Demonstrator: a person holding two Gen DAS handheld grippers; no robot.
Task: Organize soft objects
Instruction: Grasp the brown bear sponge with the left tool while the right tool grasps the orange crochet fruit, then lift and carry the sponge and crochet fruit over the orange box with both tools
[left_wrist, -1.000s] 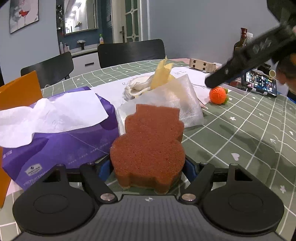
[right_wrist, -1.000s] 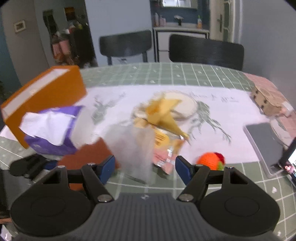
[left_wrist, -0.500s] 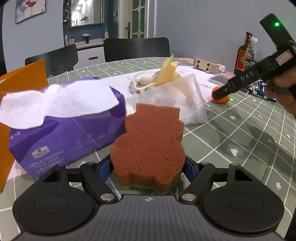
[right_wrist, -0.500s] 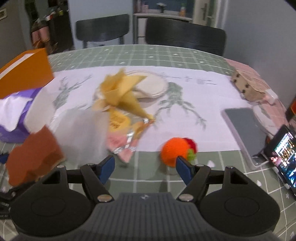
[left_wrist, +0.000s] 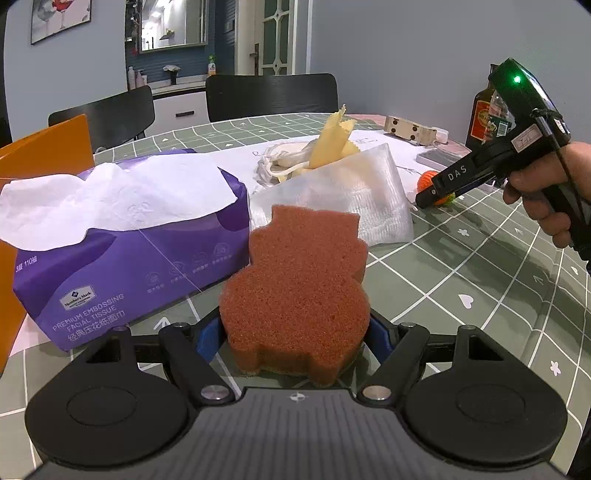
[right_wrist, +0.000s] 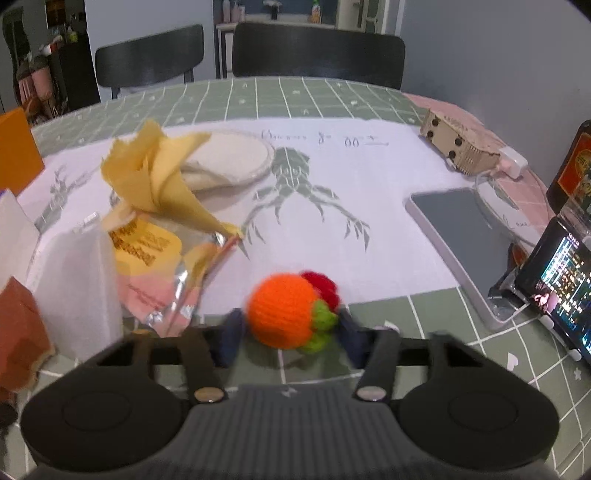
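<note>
Left tongs (left_wrist: 295, 334) clamp sponge (left_wrist: 299, 291); tissues (left_wrist: 110, 199) fill purple pack (left_wrist: 122, 284).

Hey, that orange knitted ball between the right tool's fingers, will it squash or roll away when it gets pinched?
The orange knitted ball looks like yarn, so it will probably squash a little and grip well rather than slip. It is round and sits free on the tablecloth, so an off-centre pinch by the right tool might nudge it into rolling. It likely weighs little.

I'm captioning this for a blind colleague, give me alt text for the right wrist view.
The right gripper has its open fingers on either side of an orange crocheted ball on a green checked tablecloth. Behind lie a yellow cloth and a snack packet.
</note>
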